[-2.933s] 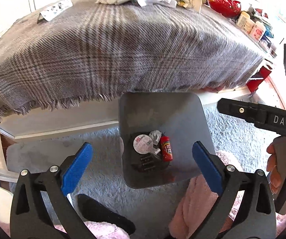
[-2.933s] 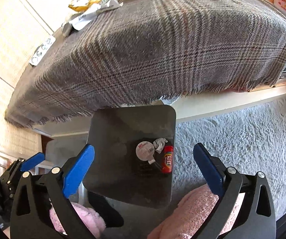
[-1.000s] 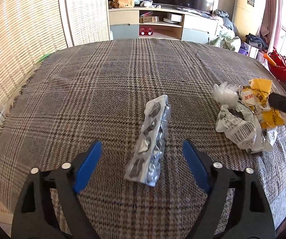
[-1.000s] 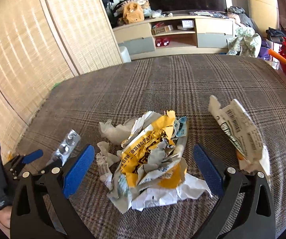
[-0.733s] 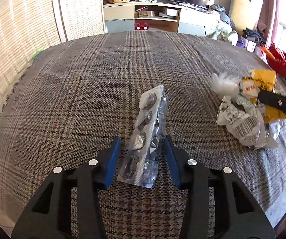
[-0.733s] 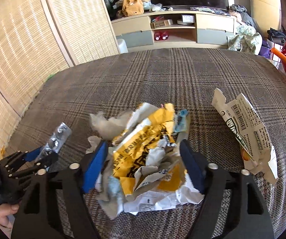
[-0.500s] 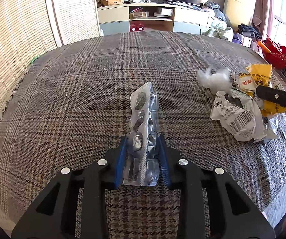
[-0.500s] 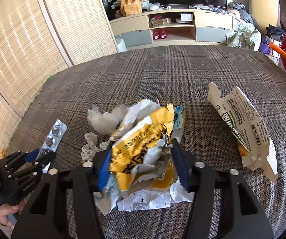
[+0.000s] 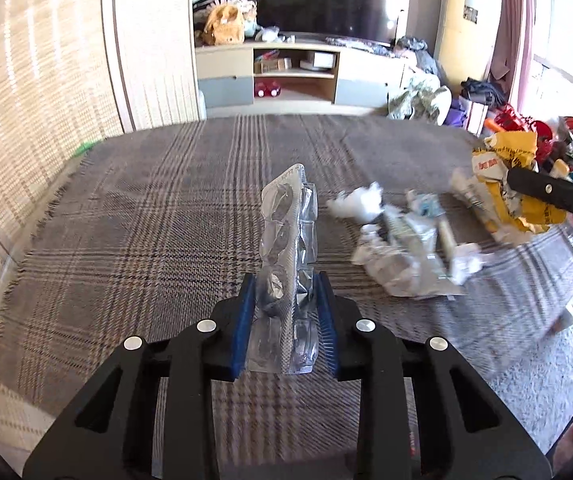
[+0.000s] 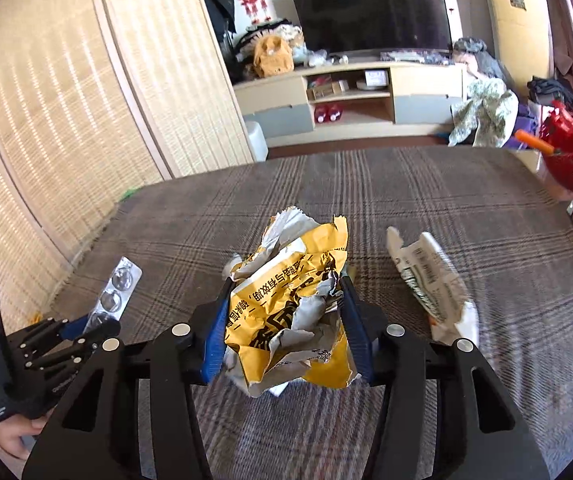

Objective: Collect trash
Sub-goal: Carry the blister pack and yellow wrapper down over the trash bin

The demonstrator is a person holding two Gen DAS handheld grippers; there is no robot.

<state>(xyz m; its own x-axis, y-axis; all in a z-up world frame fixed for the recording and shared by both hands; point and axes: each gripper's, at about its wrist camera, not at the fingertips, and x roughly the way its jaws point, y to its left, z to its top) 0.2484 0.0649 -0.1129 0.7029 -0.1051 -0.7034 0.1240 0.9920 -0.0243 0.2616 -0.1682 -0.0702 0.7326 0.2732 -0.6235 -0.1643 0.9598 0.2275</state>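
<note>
Where the plaid cloth [image 9: 174, 216] covers the table, a TV stand [image 10: 350, 92] and woven blinds [image 10: 66, 92] fill the far room. The left gripper [image 9: 285, 322] pinches an upright silver blister pack [image 9: 288, 264] narrowly; the right gripper [image 10: 286, 320] clamps a crumpled yellow wrapper [image 10: 290, 300]. Only the left view shows blurred white scraps [image 9: 402, 256] lying to the right; only the right view shows a barcoded wrapper [image 10: 430, 280] near right.

Left hand-held gripper [image 9: 285, 322], right hand-held gripper [image 10: 286, 322]: black plastic frames, blue finger pads, silver screws, bare skin
</note>
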